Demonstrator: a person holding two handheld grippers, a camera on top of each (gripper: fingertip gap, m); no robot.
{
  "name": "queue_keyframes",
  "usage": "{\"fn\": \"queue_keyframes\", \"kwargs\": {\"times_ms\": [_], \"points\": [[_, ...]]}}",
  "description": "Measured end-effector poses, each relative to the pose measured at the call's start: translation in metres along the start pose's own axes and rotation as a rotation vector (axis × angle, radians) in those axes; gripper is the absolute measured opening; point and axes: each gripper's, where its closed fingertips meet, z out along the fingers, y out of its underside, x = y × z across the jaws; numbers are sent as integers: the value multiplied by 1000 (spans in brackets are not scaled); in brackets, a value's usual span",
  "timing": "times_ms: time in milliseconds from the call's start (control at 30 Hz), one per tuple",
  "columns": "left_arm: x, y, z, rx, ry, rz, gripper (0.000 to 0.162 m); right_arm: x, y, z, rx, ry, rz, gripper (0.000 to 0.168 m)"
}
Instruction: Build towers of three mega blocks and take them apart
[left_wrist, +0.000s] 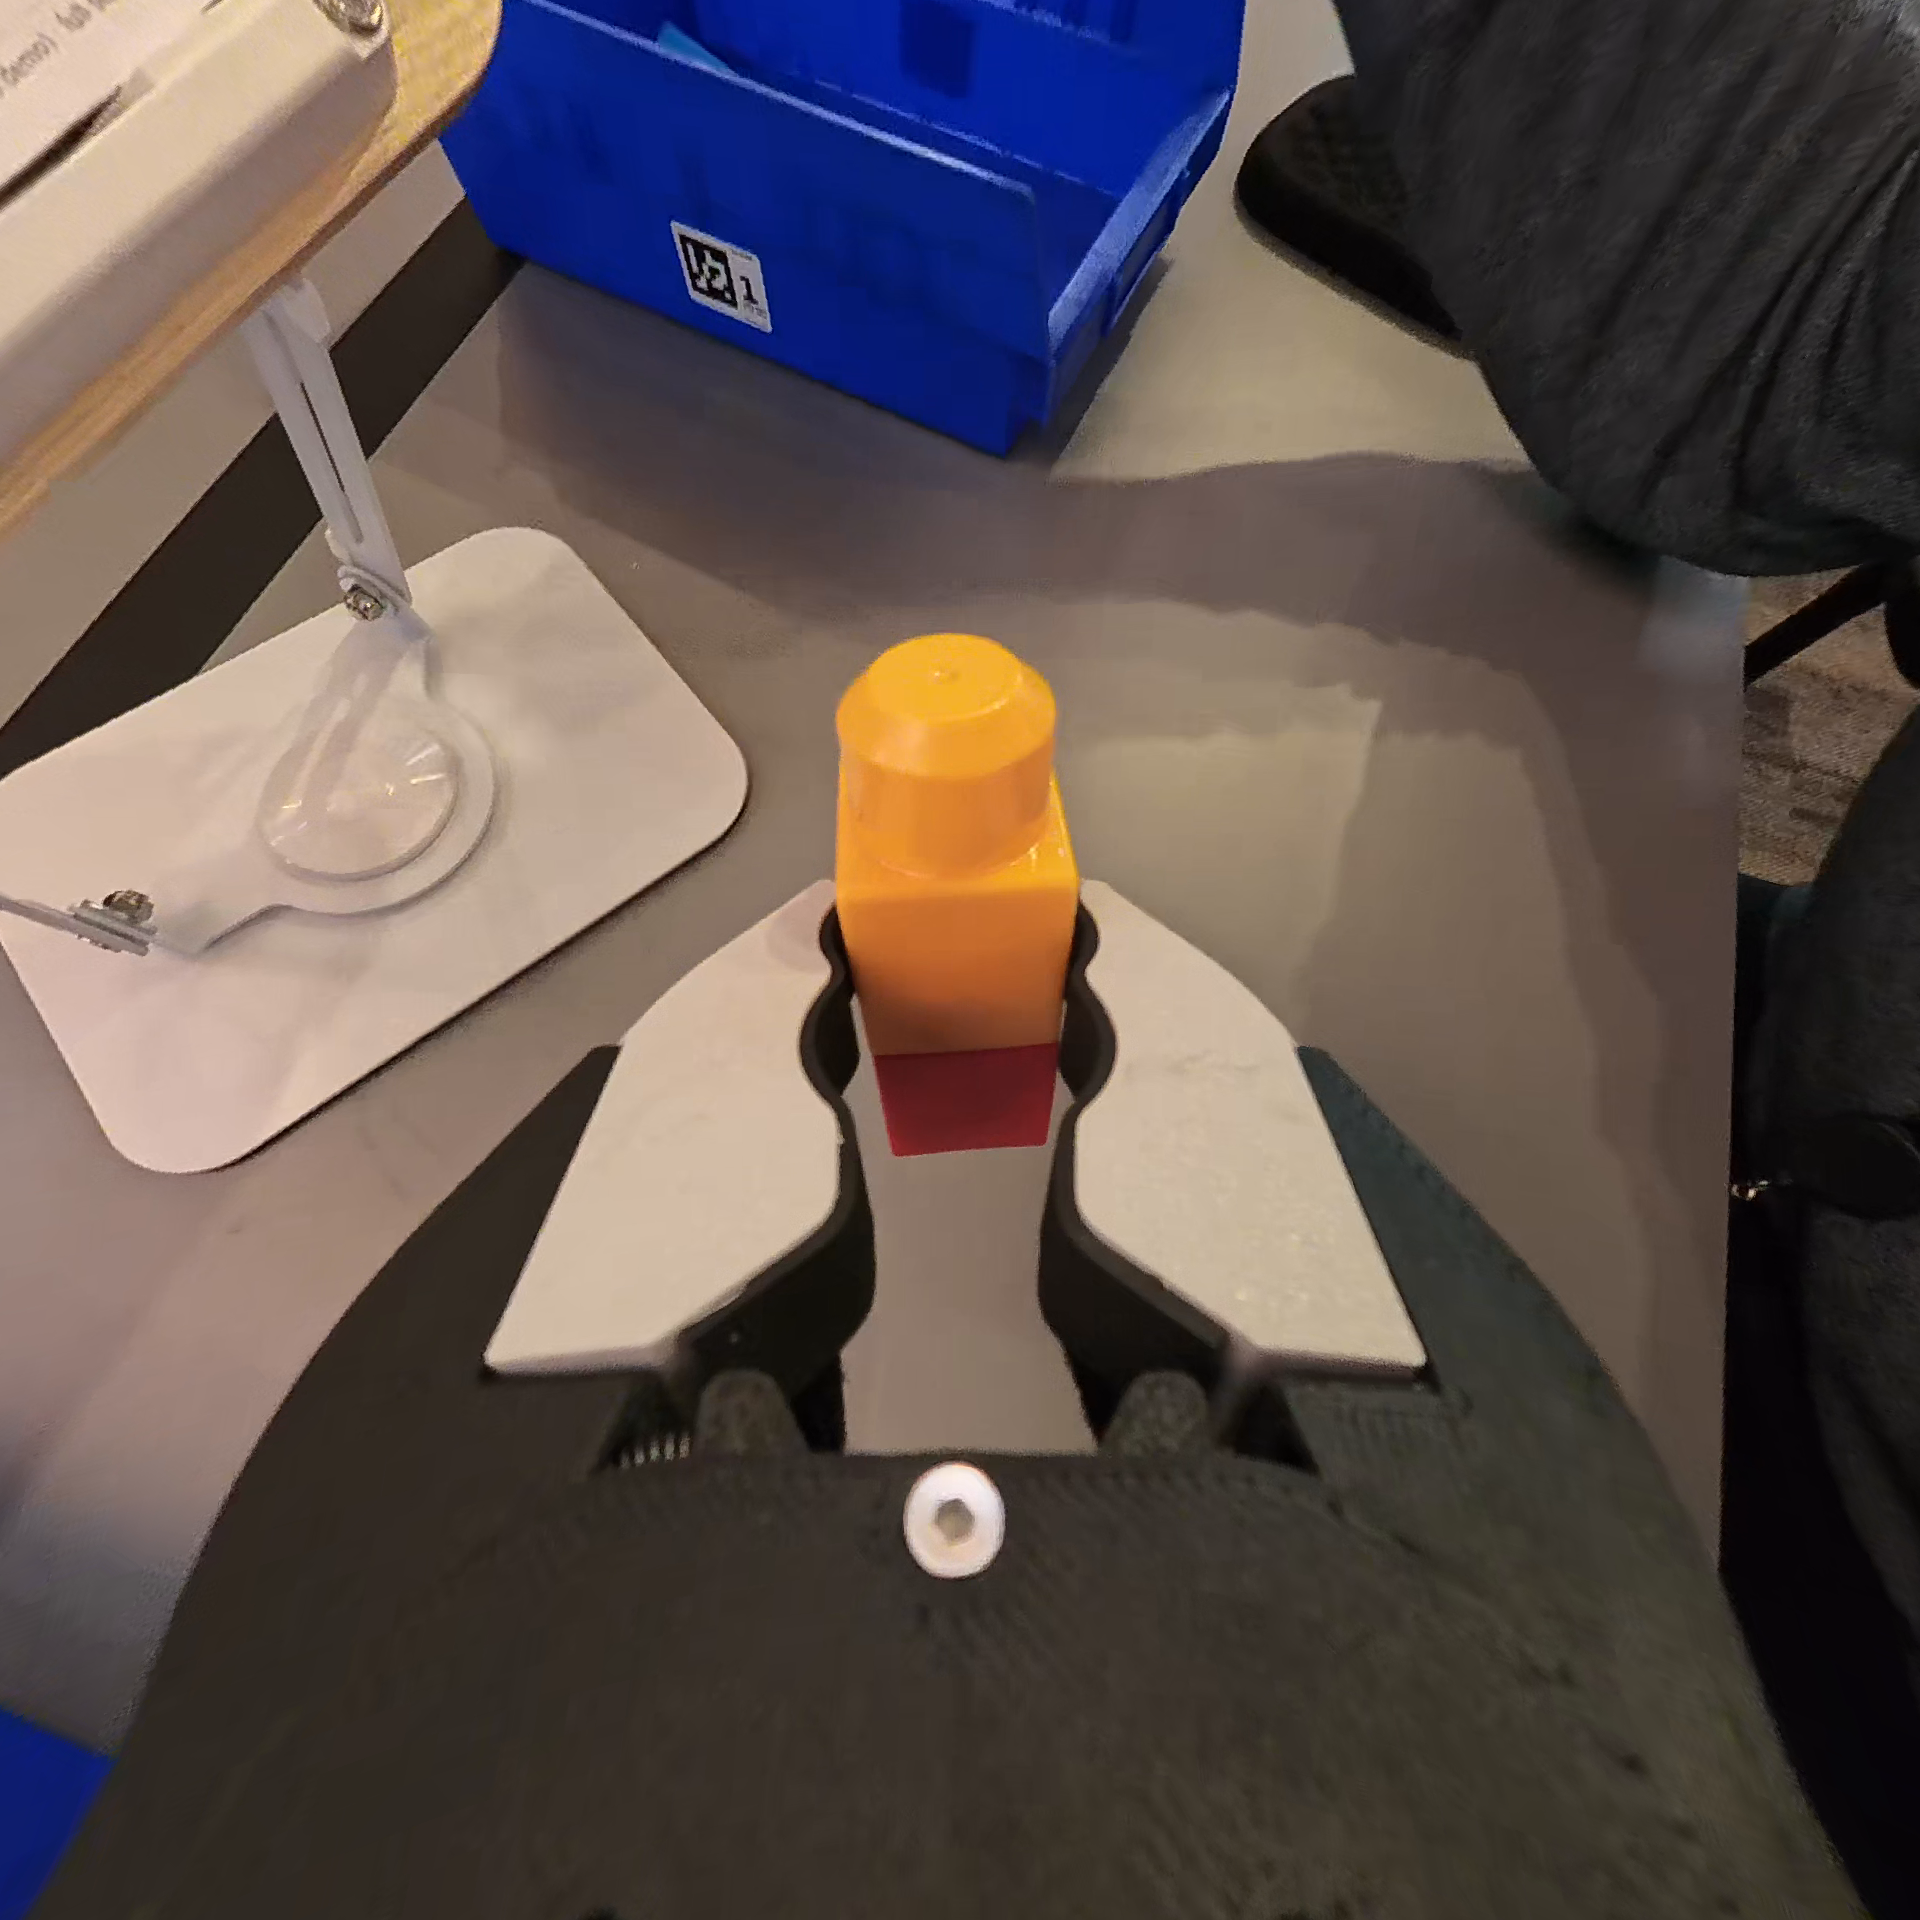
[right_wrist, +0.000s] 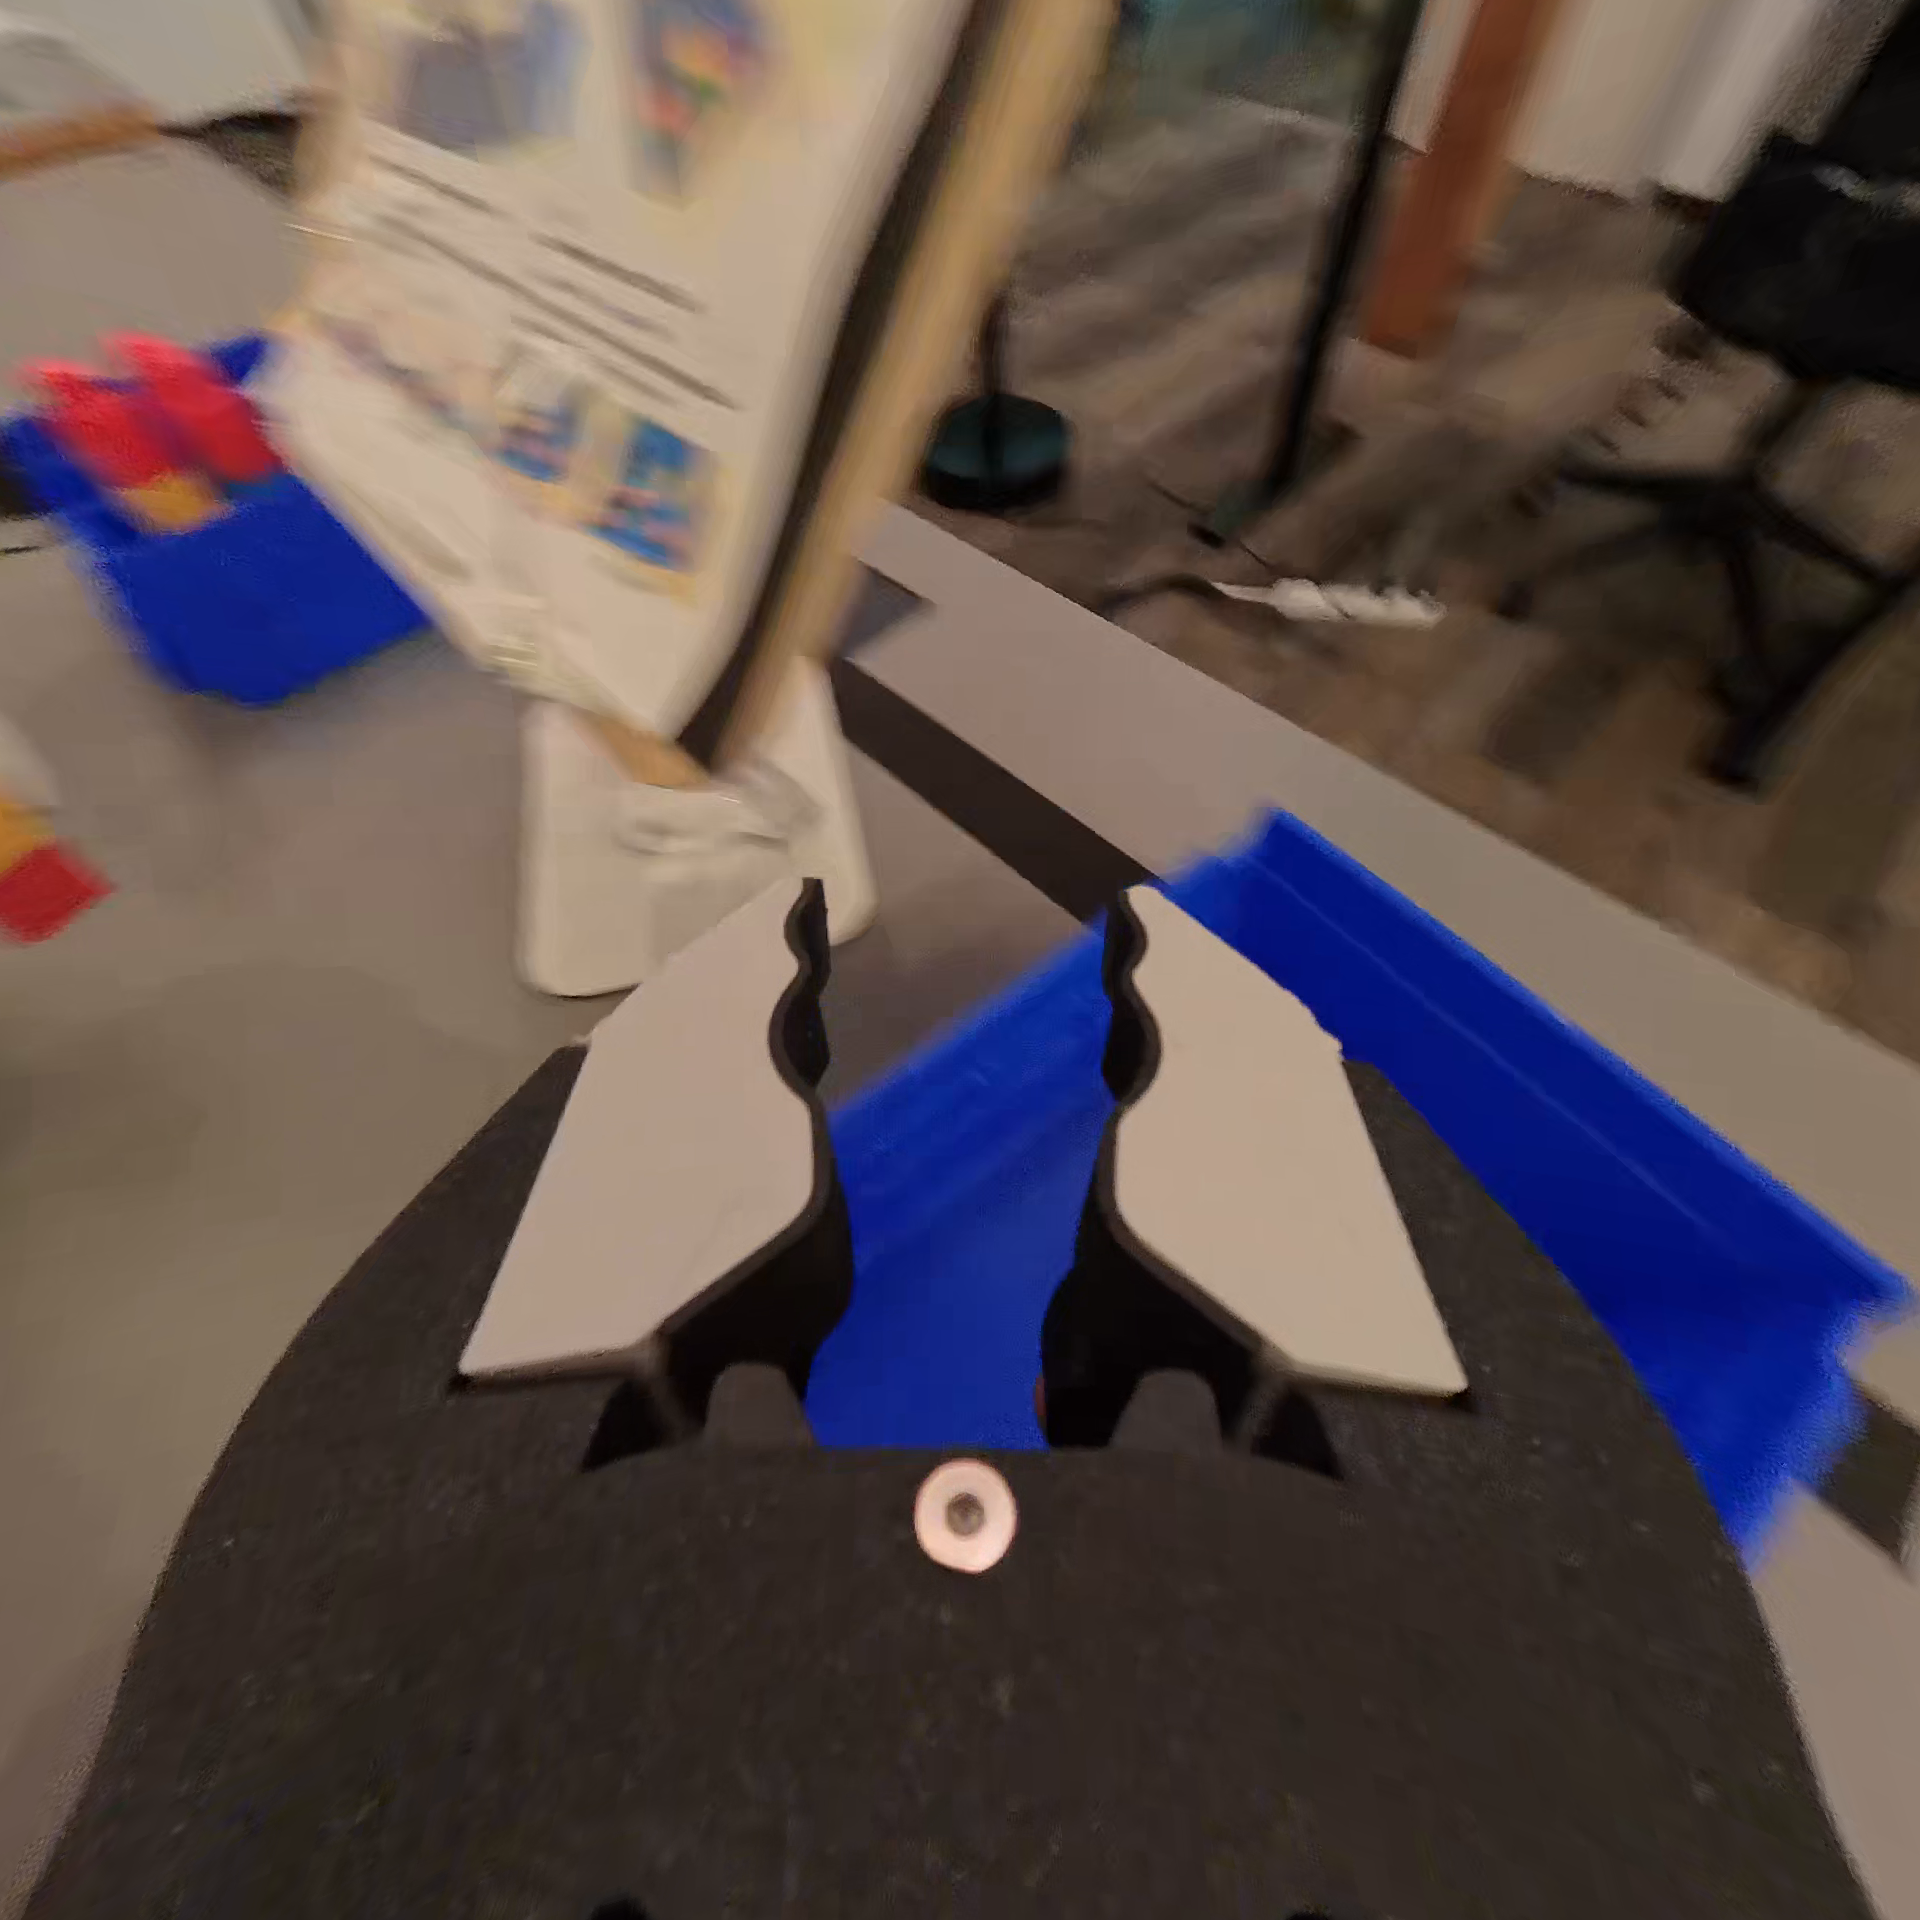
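In the left wrist view my left gripper (left_wrist: 956, 935) is shut on an orange mega block (left_wrist: 951, 894) stacked on a red block (left_wrist: 961, 1101); the stack stands upright over the grey table. In the right wrist view my right gripper (right_wrist: 966, 914) is open and empty, held above a blue bin (right_wrist: 1507, 1132) by the table's edge. The orange and red stack shows small and blurred at the far left of that view (right_wrist: 42, 883). A second blue bin (right_wrist: 239, 582) farther left holds several red and orange blocks.
A blue bin with a square label (left_wrist: 852, 229) stands behind the stack. A white stand with a flat base (left_wrist: 343, 831) holds a wooden board with a printed sheet (right_wrist: 582, 343). A dark sleeve (left_wrist: 1683, 270) is at the right. The table edge (right_wrist: 1247, 707) drops to the floor. The gap from one gripper's tips to the other's is roughly 35 cm.
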Motion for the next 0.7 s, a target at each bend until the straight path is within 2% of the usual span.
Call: {"fn": "queue_keyframes", "kwargs": {"times_ms": [133, 233, 333, 433, 567, 700], "points": [[4, -13, 2, 36, 12, -2, 36, -124, -35, 12, 53, -352, -259, 52], [7, -22, 3, 45, 17, 4, 36, -213, -29, 30, 8, -581, -410, 60], [14, -32, 3, 52, 33, 23, 36, -273, -14, 49, -34, -743, -468, 62], [17, -38, 4, 51, 37, 44, 36, -303, 0, 62, -64, -845, -475, 57], [19, -42, 4, 57, 44, 60, 36, -316, 3, 64, -50, -931, -432, 35], [23, -50, -1, 121, 92, 30, 36, -317, -5, 60, -8, -951, -415, 35]]}}
